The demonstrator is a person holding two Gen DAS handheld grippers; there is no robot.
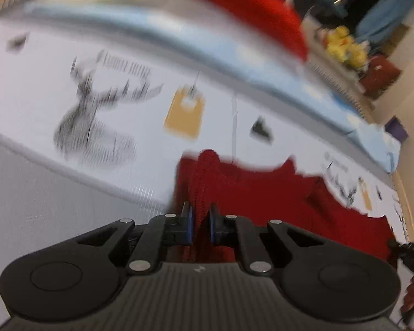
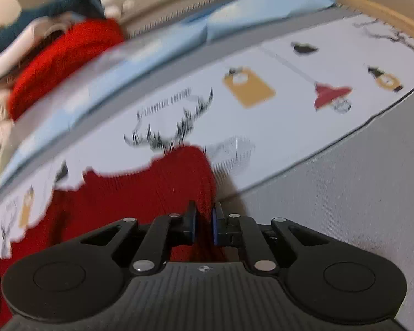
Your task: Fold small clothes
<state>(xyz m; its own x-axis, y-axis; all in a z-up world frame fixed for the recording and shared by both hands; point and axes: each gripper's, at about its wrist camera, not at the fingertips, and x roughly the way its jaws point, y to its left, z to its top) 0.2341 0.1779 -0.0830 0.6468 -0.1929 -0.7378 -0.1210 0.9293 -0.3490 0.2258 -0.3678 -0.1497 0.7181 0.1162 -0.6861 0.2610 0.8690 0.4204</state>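
Observation:
A small red knitted garment (image 1: 276, 201) hangs stretched between my two grippers above a white printed bedsheet (image 1: 140, 110). My left gripper (image 1: 201, 216) is shut on one edge of the red garment. My right gripper (image 2: 204, 215) is shut on the other edge of the same garment (image 2: 129, 193). The cloth spreads right in the left wrist view and left in the right wrist view. Both views are blurred by motion.
A second red knit (image 1: 251, 8) lies on a pile at the far side, also seen in the right wrist view (image 2: 63, 60). A light blue pillow (image 2: 179, 35) runs along the bed's far edge. Grey sheet (image 2: 358, 193) borders the printed one. Yellow toys (image 1: 345, 47) sit beyond.

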